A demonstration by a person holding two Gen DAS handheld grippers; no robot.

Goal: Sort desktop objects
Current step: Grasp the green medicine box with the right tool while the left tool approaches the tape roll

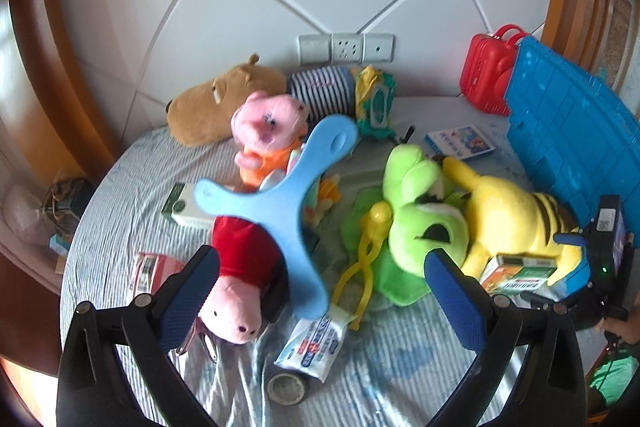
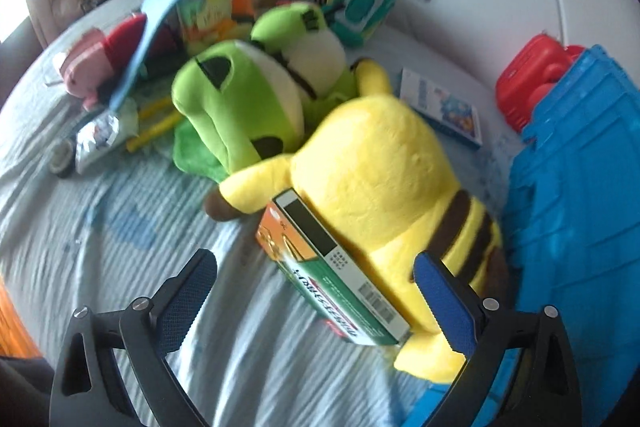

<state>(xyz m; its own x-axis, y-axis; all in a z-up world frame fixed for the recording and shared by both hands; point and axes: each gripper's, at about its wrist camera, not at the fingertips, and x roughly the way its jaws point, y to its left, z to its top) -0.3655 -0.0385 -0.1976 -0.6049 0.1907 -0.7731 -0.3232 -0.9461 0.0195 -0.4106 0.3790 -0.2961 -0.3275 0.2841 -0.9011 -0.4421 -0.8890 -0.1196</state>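
Note:
My left gripper [image 1: 324, 293] is open and hovers over a pile of toys on a striped cloth. Just ahead of it, a blue three-armed boomerang [image 1: 288, 203] tilts above a pink pig plush in a red dress [image 1: 236, 287]; what holds it up I cannot tell. My right gripper [image 2: 316, 299] is also open. A green and orange box [image 2: 332, 267] leans on a yellow striped plush [image 2: 384, 167] between the right gripper's fingers, with no pad touching it. A green frog plush [image 1: 420, 211] lies beside the yellow one.
A blue crate [image 1: 572, 131] and a red toy suitcase [image 1: 488, 71] stand at the right. Near the left gripper lie a tissue packet [image 1: 312, 343], a tape roll [image 1: 286, 387] and yellow tongs [image 1: 360, 267]. A brown plush [image 1: 224, 99], a wipes pack [image 1: 376, 103] and a card box [image 1: 460, 143] lie farther back.

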